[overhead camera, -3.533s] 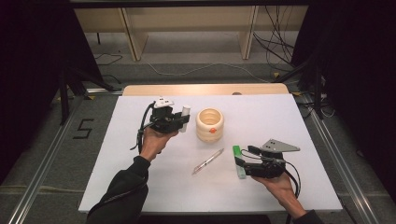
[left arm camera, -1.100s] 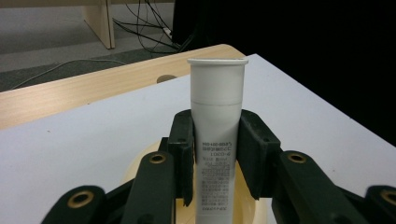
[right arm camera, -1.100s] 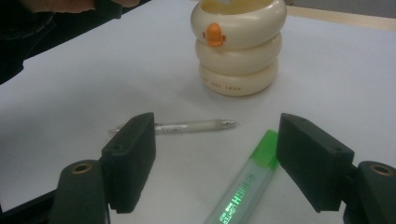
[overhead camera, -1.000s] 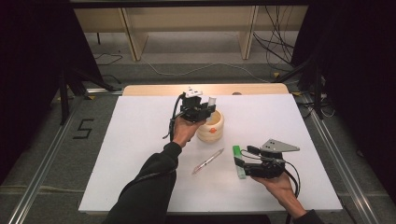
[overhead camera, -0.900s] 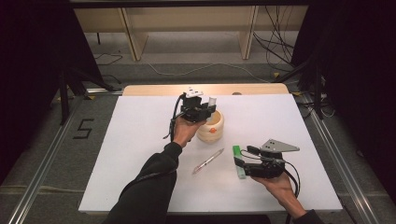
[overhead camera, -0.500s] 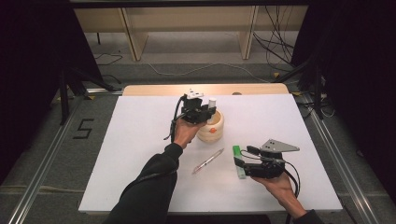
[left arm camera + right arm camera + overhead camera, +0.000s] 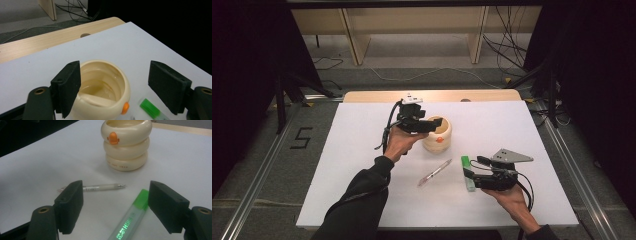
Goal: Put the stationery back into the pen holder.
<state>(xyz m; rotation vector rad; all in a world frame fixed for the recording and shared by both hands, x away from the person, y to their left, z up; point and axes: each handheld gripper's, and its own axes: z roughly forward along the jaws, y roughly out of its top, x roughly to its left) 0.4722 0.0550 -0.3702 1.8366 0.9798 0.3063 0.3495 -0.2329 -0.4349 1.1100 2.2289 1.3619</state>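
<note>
A cream ringed cup (image 7: 438, 136) with an orange spot stands at the middle of the white table (image 7: 357, 150). My left gripper (image 7: 433, 125) hovers open at its rim. In the left gripper view the cup (image 7: 105, 82) sits between the jaws, close to the left one. A pale pen (image 7: 434, 172) lies in front of the cup, with a green highlighter (image 7: 468, 174) to its right. My right gripper (image 7: 472, 168) rests low and open by the highlighter. The highlighter (image 7: 130, 220), pen (image 7: 100, 187) and cup (image 7: 126, 145) lie ahead of its jaws.
A wooden strip (image 7: 377, 96) with a small hole (image 7: 465, 100) runs along the table's far edge. Cables and wooden shelf legs stand on the floor beyond. Dark curtains close both sides. White surface spreads left and front of the cup.
Since 3.5 s ago my left gripper has moved right from beside the cup to over its rim, and it has held there for the last second. The right gripper has stayed put.
</note>
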